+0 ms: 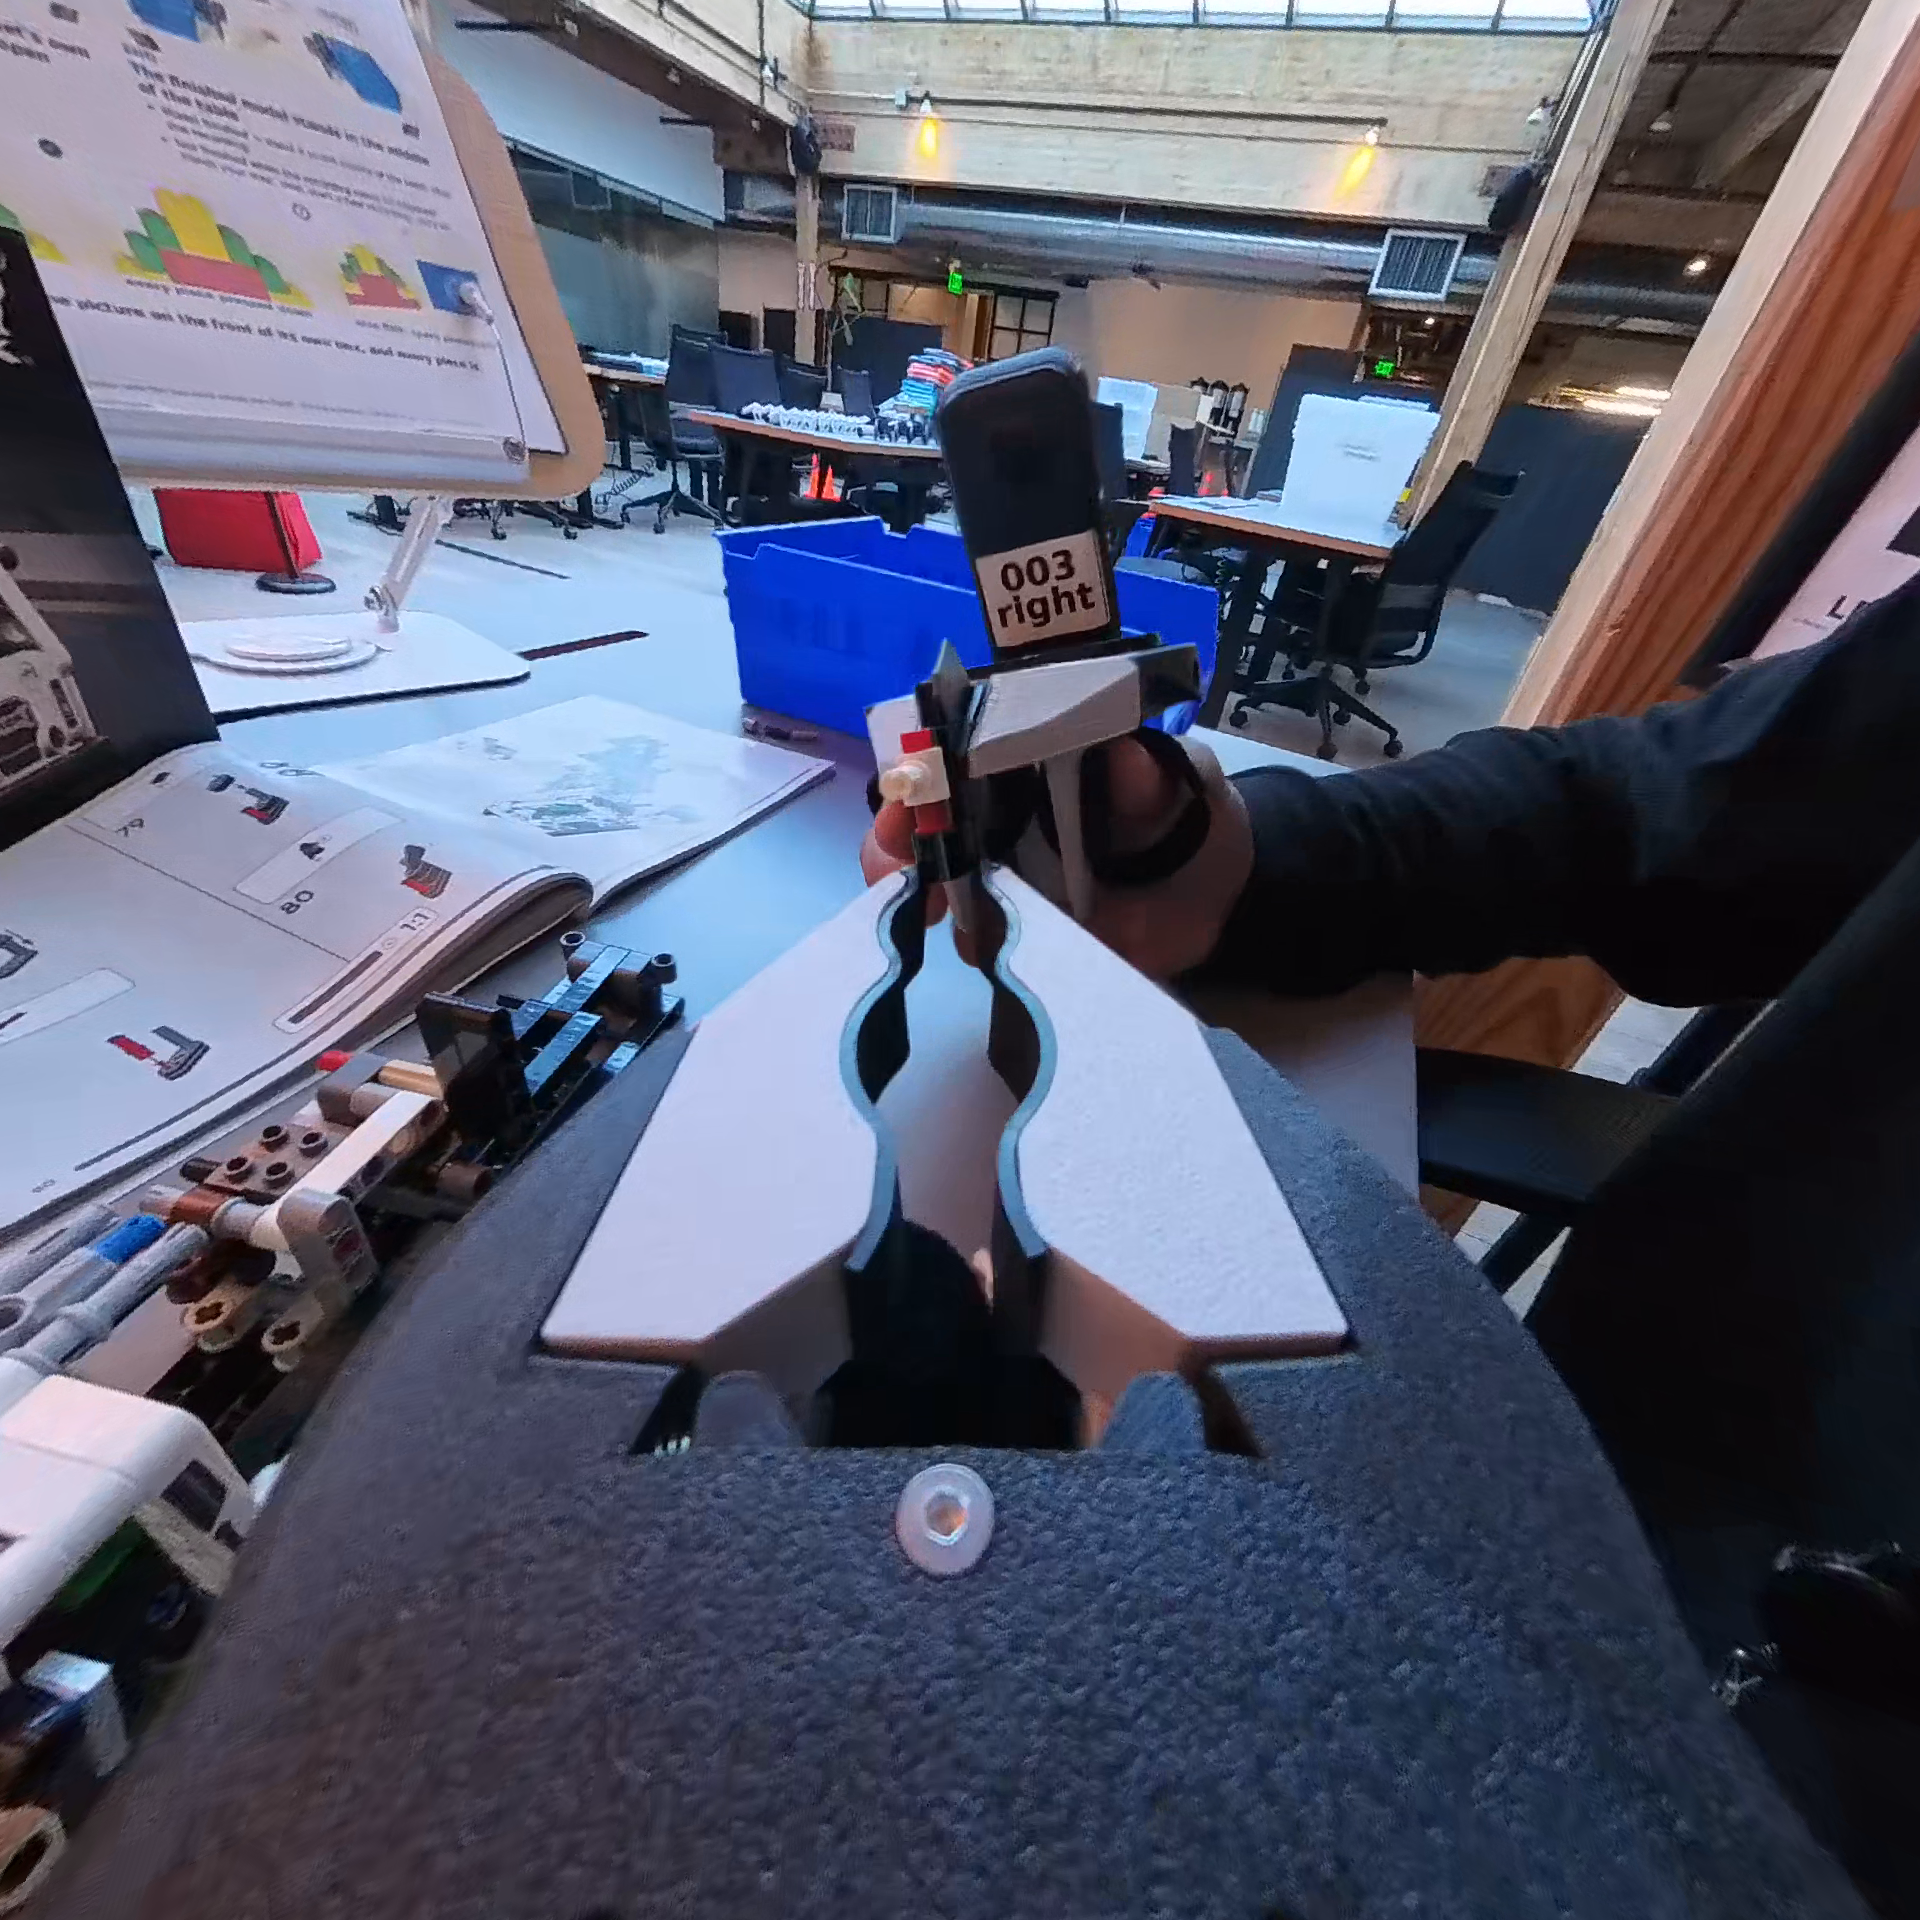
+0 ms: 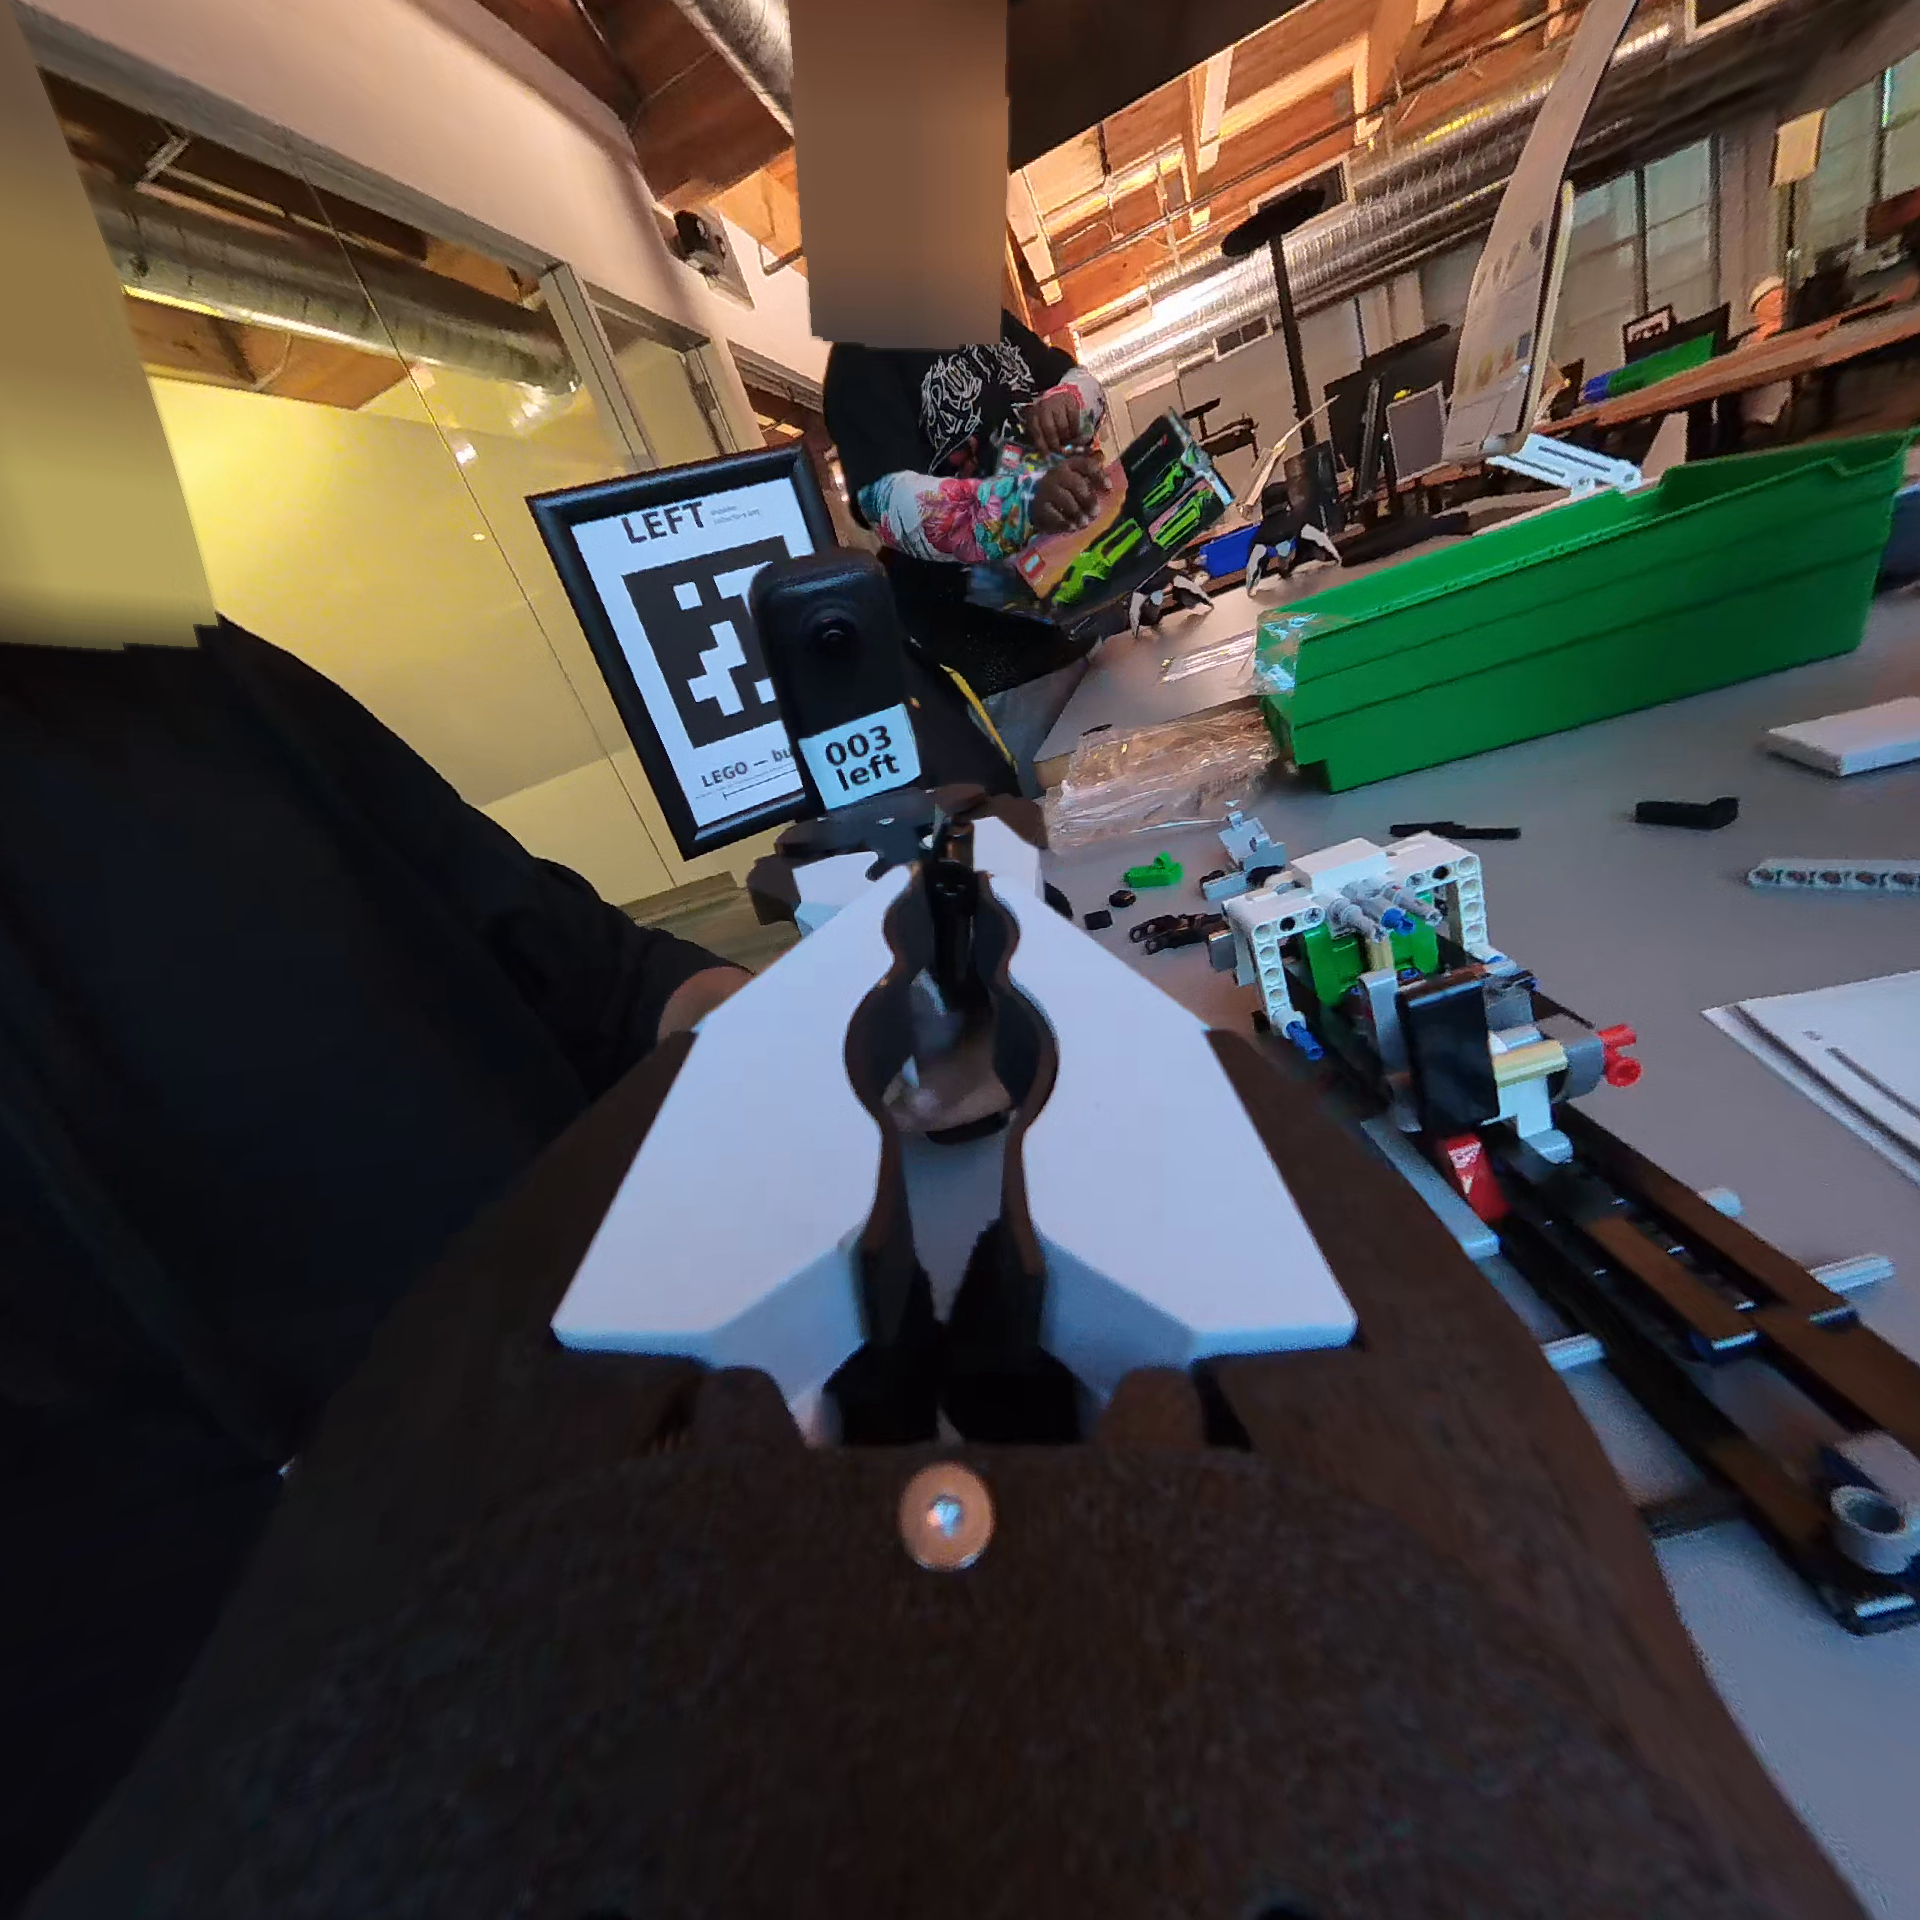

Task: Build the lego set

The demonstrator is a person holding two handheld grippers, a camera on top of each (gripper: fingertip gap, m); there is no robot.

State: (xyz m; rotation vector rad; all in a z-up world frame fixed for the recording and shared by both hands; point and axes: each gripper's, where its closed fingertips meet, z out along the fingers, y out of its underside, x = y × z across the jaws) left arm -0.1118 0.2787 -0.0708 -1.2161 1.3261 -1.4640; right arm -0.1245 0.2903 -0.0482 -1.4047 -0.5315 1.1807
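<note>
My right gripper (image 1: 940, 774) faces the left wrist camera, held in a hand, and is shut on a small lego sub-assembly (image 1: 920, 784) of white, red, tan and black pieces. My left gripper (image 1: 951, 894) meets it tip to tip, its jaws closed to a narrow gap around the sub-assembly's black lower end. In the right wrist view, the black piece (image 2: 948, 904) sits between my right gripper's (image 2: 948, 888) tips, and the left gripper (image 2: 940, 831) is just beyond. The partly built lego vehicle (image 2: 1403, 997) lies on the table to the right; it also shows in the left wrist view (image 1: 343, 1143).
An open instruction booklet (image 1: 416, 831) and a sheet on a stand (image 1: 260, 208) are at left, a blue bin (image 1: 831, 613) behind. Green bins (image 2: 1558, 623), plastic bags (image 2: 1153, 769), loose pieces (image 2: 1153, 868) and a framed sign (image 2: 665, 623) are around. A person (image 2: 966, 447) is across the table. Only a small space, under 4 cm, lies between the two pairs of fingers.
</note>
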